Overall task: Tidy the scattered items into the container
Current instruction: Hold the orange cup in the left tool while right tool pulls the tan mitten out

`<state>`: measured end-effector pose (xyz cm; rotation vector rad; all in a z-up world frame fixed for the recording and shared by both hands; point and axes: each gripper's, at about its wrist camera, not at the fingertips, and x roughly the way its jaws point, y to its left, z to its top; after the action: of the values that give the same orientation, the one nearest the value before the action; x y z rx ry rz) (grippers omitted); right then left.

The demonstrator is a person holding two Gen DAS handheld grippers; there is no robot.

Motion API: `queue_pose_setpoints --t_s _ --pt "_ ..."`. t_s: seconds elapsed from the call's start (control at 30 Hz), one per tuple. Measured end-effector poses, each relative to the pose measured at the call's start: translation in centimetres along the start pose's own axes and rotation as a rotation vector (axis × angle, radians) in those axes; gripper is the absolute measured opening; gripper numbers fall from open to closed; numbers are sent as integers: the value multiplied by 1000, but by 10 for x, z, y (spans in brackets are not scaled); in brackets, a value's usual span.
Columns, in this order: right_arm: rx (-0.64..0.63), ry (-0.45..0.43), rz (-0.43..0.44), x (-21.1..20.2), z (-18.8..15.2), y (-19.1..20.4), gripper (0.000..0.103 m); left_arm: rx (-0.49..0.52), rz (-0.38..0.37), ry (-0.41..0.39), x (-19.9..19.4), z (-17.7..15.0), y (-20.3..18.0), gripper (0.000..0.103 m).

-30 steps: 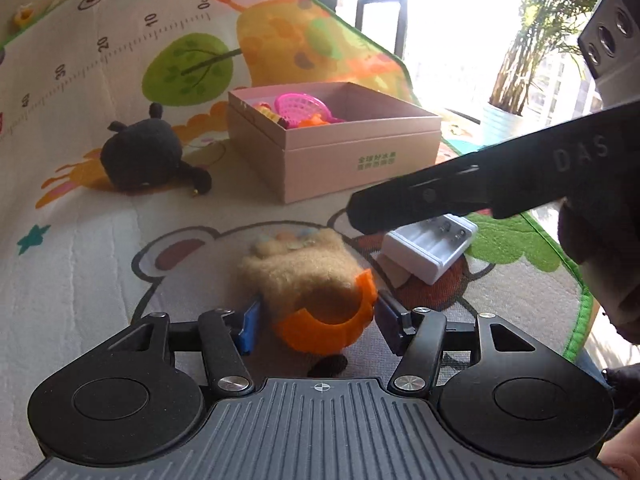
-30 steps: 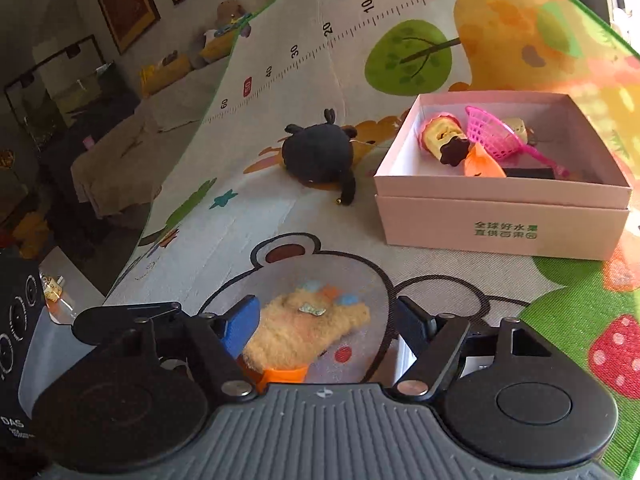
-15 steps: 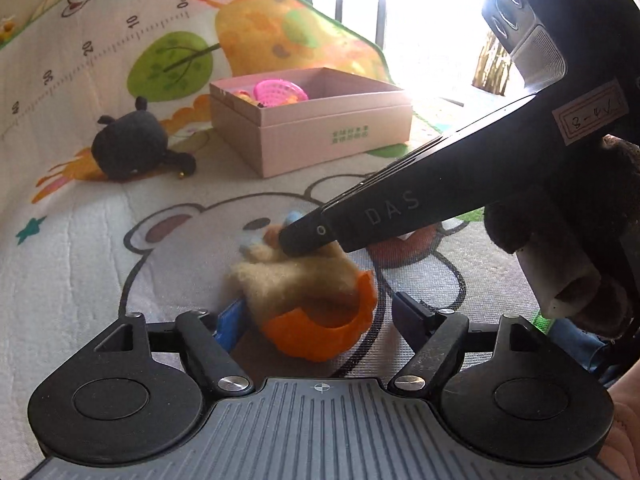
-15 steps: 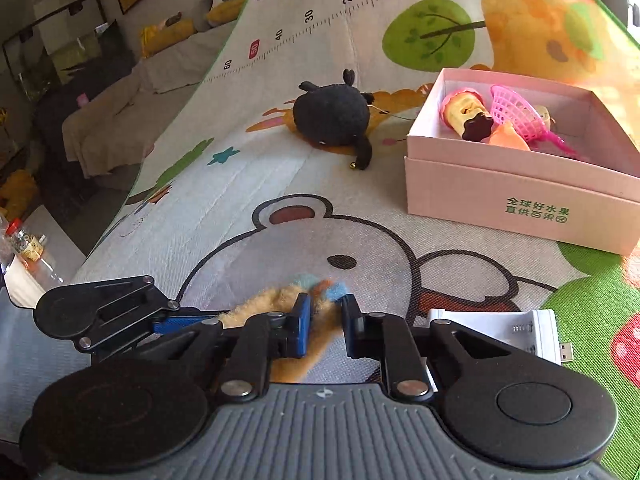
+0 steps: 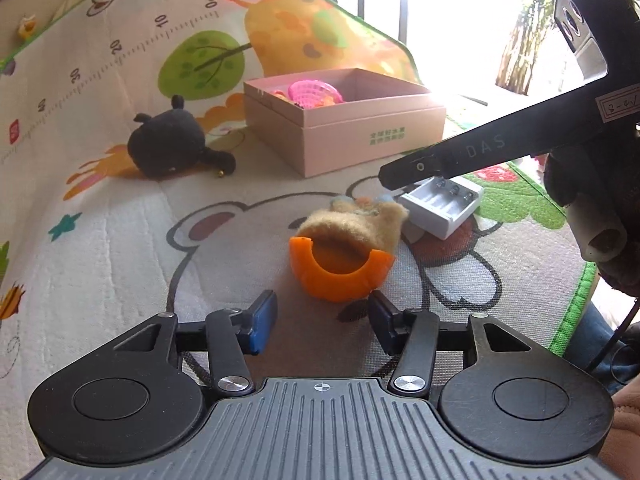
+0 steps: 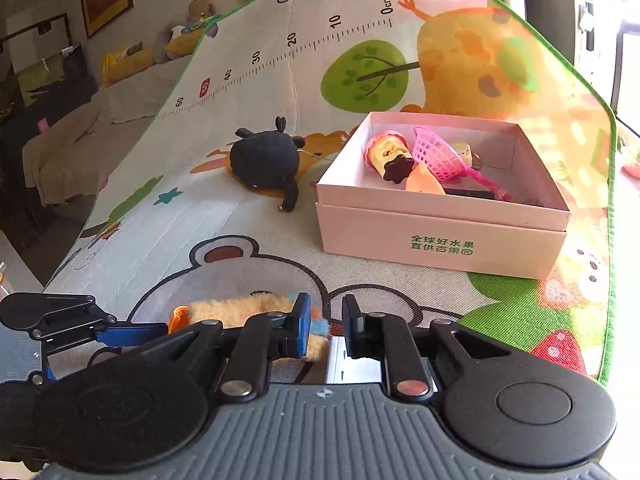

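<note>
The left gripper [image 5: 322, 316] is pointing down at the play mat [image 5: 120, 240], its blue pads standing apart just short of the orange rim of the tan plush toy [image 5: 348, 248], touching nothing. Its jaws have just been closing from a wider spread, with nothing between them. The right gripper [image 6: 323, 326] is reaching in from the right of the left view as a long black bar, tilted down over the far end of the toy. Its jaws are sitting nearly together, and whether the pads are nipping the toy's fluffy edge cannot be told.

The bar is carrying the raised letters "DAS" and a white sticker with handwriting too small to read. The pink box [image 6: 440, 236], the container, is showing two lines of green Chinese print on its front wall, and the mat is bearing a ruler scale running from 0cm to 60.

The plush toy is lying on the bear drawing between the two grippers, with a white battery charger [image 5: 442, 204] just beside it. A black plush [image 6: 266, 160] is resting near the box's left side. Inside the box a pink net scoop [image 6: 440, 152] and other small toys are lying.

Compared with half a second ago, the right bar is standing off the toy's top and the charger is showing again.
</note>
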<state>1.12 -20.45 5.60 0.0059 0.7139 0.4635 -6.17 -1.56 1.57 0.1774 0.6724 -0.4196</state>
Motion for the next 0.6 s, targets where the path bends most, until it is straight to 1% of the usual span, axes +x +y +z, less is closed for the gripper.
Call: queue_pose_setpoints --t_s 0.03,0.1,0.13,0.2,0.27,0.33,0.37,0.4,0.43,0.47,0.53,0.57,0.6 --pt "2 1 35 -2 1 1 18 4 -3 -3 0 1 0 56" --pt "-16 6 101 -4 1 10 23 17 -20 -13 1 3 -3 65" --pt "-32 11 132 -3 1 16 25 24 -25 -16 2 4 -5 65" --pt "-63 31 181 2 1 29 36 48 -31 -21 7 7 -11 65" --pt "-98 54 185 9 -1 38 40 70 -24 -21 10 9 -17 65" --pt "-116 77 163 18 -5 42 40 95 -19 -21 13 9 -21 64" --pt "-107 85 164 21 -6 41 40 101 -20 -21 14 9 -23 64" --pt "-87 92 165 22 -7 37 32 105 -20 -21 14 9 -23 65" --pt "-67 92 165 23 -8 34 28 102 -16 -18 15 9 -23 65" --pt "-48 88 167 22 -8 30 27 97 -17 -19 15 9 -22 66" --pt "-25 76 165 19 -7 25 24 85 -16 -22 16 10 -19 70" --pt "-18 68 164 17 -7 24 20 80 -12 -26 17 10 -18 75" --pt "-13 58 163 14 -6 23 17 76 -11 -29 18 11 -18 77"
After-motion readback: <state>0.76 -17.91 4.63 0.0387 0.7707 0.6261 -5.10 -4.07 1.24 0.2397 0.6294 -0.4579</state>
